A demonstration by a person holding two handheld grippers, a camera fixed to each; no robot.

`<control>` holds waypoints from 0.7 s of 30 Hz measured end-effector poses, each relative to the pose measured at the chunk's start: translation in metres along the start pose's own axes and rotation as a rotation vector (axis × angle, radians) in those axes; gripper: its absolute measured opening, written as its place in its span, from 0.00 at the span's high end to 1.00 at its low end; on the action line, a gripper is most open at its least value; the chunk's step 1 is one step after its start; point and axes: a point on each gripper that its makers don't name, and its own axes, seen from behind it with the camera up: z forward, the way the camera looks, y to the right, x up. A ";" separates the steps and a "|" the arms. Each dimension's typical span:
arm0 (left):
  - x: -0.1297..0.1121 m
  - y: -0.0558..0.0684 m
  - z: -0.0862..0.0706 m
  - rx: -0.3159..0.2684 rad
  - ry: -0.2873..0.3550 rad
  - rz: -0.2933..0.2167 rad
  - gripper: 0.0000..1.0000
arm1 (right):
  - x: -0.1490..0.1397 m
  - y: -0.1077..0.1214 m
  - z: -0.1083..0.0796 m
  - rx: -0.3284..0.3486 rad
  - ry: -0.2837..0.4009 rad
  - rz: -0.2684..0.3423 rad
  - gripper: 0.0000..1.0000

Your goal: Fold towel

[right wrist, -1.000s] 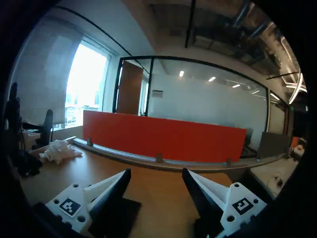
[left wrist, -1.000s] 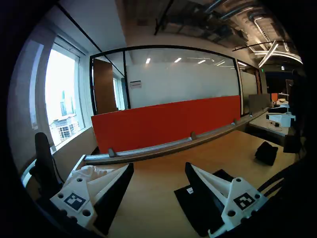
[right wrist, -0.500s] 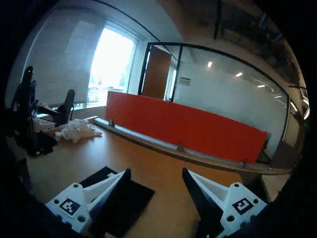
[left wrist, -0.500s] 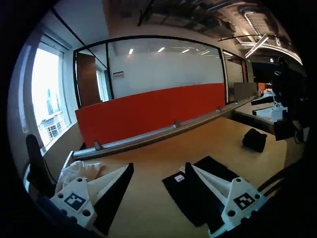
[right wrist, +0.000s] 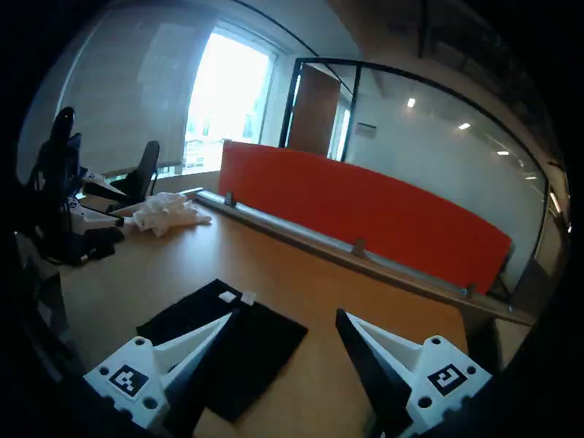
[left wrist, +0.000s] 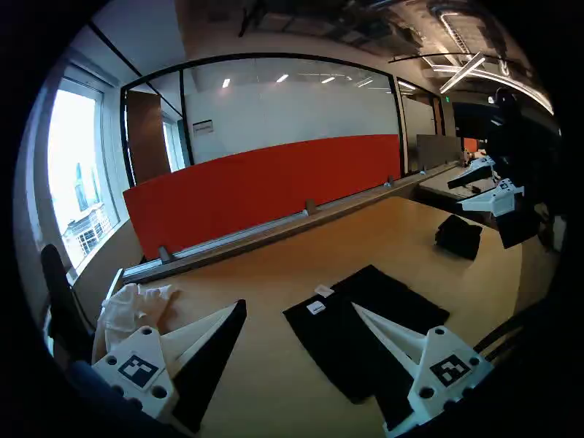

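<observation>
Two grippers hang above the wooden table (left wrist: 409,226), both pointed toward the orange divider (left wrist: 263,182), and neither touches anything.

In the left gripper view, a crumpled white cloth (left wrist: 131,306) sits at the far left edge of the table, well apart from the work, probably pushed aside to keep the middle free. Next comes the left gripper (left wrist: 296,306), its jaws spread wide with nothing between them. Its right-hand finger reaches over the near part of the black towel (left wrist: 387,292), but I judge it to be above the fabric, not on it. The towel lies flat and spread out near the front of the table, small white tags (left wrist: 315,308) showing at its left corner. That layout suits a fold, since the edges and corners are exposed for pinching. Farther right a dark bundle (left wrist: 458,237) rests by itself, well clear of the towel.

In the right gripper view, the white cloth (right wrist: 169,212) is again far left. The towel (right wrist: 248,343) lies low and left of centre, partly under the left-hand finger. The right gripper (right wrist: 288,314) is likewise fully spread and empty, hovering near the towel's right corner, likely placed to take that side.
</observation>
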 end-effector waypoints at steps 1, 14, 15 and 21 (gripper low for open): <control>-0.004 0.001 0.001 -0.001 -0.005 0.000 0.04 | -0.003 -0.002 0.001 0.004 -0.004 -0.001 0.00; -0.050 0.025 0.009 -0.034 -0.067 -0.012 0.04 | -0.053 -0.019 0.011 0.035 -0.072 0.004 0.00; -0.055 0.028 0.010 -0.037 -0.074 -0.013 0.04 | -0.058 -0.021 0.012 0.037 -0.080 0.004 0.00; -0.078 0.040 0.014 -0.058 -0.115 0.003 0.04 | -0.086 -0.029 0.017 0.053 -0.118 -0.003 0.00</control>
